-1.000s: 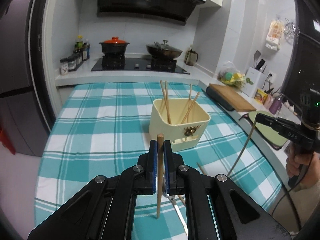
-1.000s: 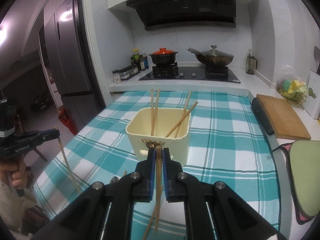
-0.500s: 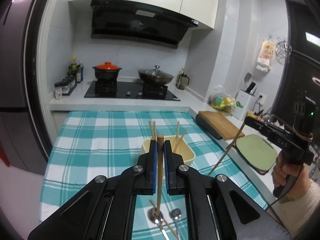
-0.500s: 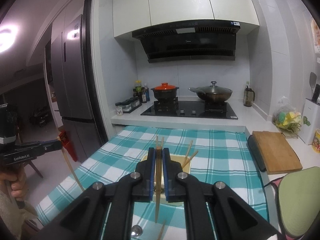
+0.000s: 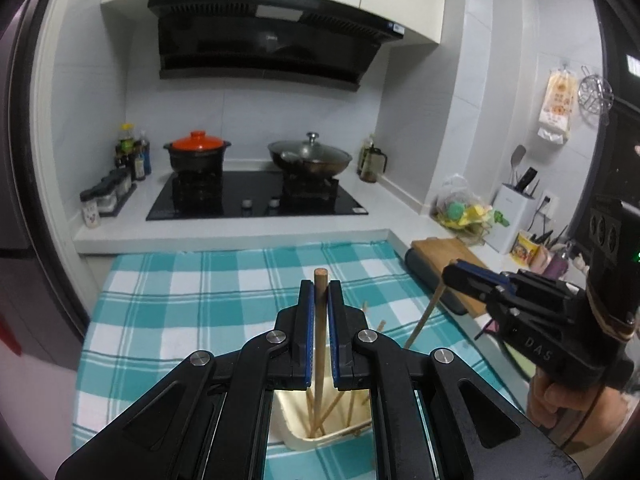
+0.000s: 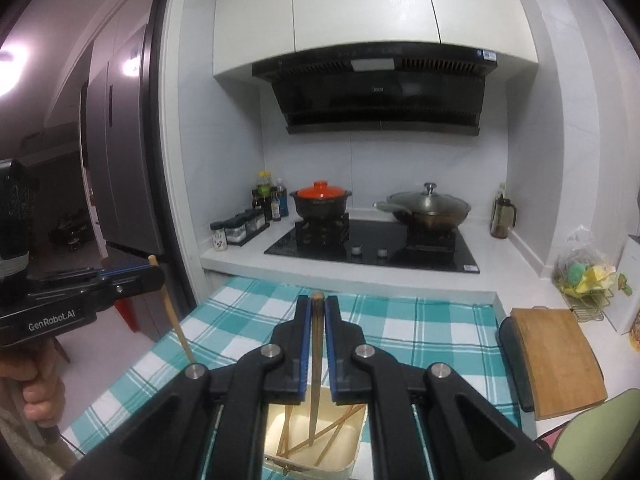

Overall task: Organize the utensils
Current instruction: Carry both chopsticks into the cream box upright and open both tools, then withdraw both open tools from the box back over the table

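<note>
My left gripper point(image 5: 320, 292) is shut on a wooden chopstick point(image 5: 319, 344) that hangs upright, its lower end inside the cream utensil box point(image 5: 324, 438) right below. My right gripper point(image 6: 317, 308) is likewise shut on a darker wooden chopstick point(image 6: 315, 368), whose tip hangs into the same cream box point(image 6: 316, 448). Several chopsticks lean inside the box. In the left wrist view the right gripper point(image 5: 454, 276) shows at the right with its chopstick slanting down. In the right wrist view the left gripper point(image 6: 154, 270) shows at the left, a hand point(image 6: 38, 380) holding its grip.
The box stands on a teal checked tablecloth point(image 5: 180, 304). Behind it is a counter with a black hob point(image 5: 256, 200), a red-lidded pot point(image 5: 197, 156) and a wok point(image 5: 310, 158). A wooden cutting board point(image 6: 556, 360) lies at the right, a fridge point(image 6: 120, 168) at the left.
Both grippers have risen with their chopsticks and moved over the cream box, which now sits under the fingers. The spoons and loose chopsticks on the cloth have dropped out of sight.
</note>
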`<move>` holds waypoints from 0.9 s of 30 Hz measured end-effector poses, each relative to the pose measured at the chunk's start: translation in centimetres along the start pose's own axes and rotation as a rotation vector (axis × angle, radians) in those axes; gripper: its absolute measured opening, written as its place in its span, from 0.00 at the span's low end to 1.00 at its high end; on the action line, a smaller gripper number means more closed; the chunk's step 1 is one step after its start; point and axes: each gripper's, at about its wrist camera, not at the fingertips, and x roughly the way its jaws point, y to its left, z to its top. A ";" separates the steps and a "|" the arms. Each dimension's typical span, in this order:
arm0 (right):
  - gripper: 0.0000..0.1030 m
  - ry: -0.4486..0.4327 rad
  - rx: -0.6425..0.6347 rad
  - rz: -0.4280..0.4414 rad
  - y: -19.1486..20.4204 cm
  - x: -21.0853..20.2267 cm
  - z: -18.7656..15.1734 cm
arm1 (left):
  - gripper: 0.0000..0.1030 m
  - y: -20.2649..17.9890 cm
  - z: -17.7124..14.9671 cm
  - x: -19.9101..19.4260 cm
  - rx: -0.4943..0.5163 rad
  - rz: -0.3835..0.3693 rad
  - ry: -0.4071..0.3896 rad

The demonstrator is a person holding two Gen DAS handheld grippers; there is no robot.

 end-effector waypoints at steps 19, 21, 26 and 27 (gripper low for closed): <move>0.42 0.168 0.088 -0.002 -3.2 5.3 -8.0 | 0.75 5.0 -11.1 2.1 -0.018 0.098 0.253; 0.42 0.178 0.040 -0.018 -3.1 2.6 -9.3 | 0.78 5.5 -14.2 -0.4 0.027 0.115 0.294; 0.42 0.263 -0.071 -0.044 -3.0 -4.3 -15.6 | 0.79 5.9 -23.1 -5.9 0.074 0.173 0.385; 0.42 0.280 -0.085 -0.063 -2.9 -5.5 -17.2 | 0.79 5.7 -24.7 -6.8 0.060 0.179 0.388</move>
